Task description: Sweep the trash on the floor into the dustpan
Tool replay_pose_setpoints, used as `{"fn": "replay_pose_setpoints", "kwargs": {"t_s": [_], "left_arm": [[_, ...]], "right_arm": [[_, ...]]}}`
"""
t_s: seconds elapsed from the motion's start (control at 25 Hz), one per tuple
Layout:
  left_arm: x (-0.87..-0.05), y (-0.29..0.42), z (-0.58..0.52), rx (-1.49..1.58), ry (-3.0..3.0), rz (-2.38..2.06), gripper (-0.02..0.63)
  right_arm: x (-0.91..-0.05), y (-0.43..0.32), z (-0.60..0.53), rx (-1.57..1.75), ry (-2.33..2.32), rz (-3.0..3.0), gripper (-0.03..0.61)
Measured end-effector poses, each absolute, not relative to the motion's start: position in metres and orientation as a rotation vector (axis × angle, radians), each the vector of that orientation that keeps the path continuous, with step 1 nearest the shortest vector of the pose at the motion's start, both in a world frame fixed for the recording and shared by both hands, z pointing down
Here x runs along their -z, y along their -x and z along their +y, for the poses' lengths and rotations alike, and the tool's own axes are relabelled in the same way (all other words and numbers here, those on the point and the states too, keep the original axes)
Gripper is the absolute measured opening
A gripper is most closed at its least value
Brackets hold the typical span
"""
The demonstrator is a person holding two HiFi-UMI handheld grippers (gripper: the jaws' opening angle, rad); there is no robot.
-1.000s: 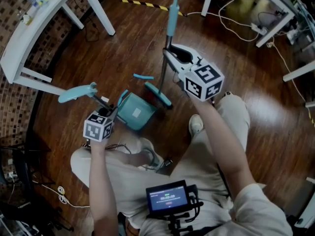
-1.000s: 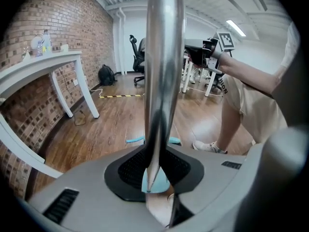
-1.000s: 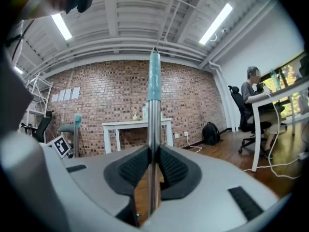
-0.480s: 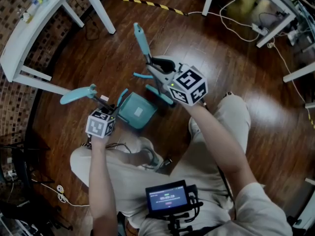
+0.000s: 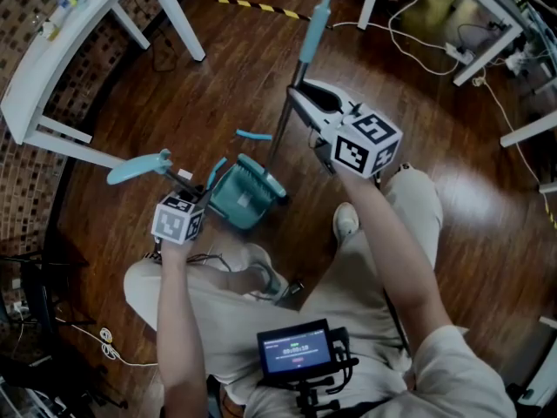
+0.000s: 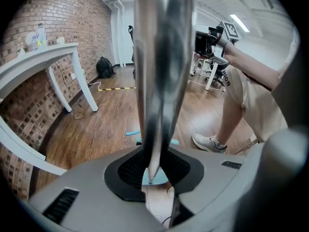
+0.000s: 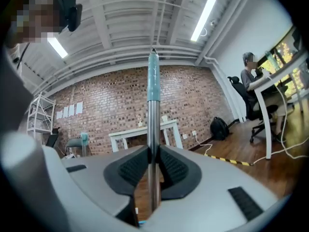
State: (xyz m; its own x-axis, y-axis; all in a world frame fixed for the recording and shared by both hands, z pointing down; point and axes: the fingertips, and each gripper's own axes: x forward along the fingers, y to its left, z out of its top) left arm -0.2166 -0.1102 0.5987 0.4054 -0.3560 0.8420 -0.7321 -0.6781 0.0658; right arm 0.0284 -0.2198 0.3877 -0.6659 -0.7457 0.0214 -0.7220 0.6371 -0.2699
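The right hand-held gripper [image 5: 302, 104] pinches the broom pole [image 5: 277, 146] mid-length; it is probably stiff and light. The left hand-held gripper [image 5: 193, 195] pinches the dustpan handle [image 5: 139, 165].

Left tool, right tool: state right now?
Left tool: closed on the dustpan handle.
Right tool: closed on the broom handle.

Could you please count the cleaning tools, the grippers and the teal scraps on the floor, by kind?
Broom: 1
Dustpan: 1
Teal scrap on the floor: 1
Grippers: 2, the left gripper and the right gripper
Total: 5
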Motion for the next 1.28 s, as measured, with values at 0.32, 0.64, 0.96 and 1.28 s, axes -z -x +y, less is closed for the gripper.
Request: {"fn": "replay_pose_setpoints", "kwargs": {"t_s": [0.32,0.64,0.96,1.28], "left_arm": [[-0.578,0.215,-0.115,-1.183,-2.260,-0.958,0.078],[-0.597,0.217,-0.110,-1.239,-2.213,-0.919,0.078],[-0.596,0.217,-0.109,-1.234,-2.211,-0.923,0.077],[-0.585,0.223,-0.106,-1.239,-2.205,-0.950,0.078]], "right_arm": [[-0.400,0.002,-0.210,0.018,1.294,3.038,0.086],[-0.420,0.052,-0.190,0.325,0.988,3.056,0.091],[-0.391,-0.009,-0.211,0.303,1.182,2.864,0.084],[-0.388,0.010,-0.209,-0.063,1.190,2.921,0.084]]}}
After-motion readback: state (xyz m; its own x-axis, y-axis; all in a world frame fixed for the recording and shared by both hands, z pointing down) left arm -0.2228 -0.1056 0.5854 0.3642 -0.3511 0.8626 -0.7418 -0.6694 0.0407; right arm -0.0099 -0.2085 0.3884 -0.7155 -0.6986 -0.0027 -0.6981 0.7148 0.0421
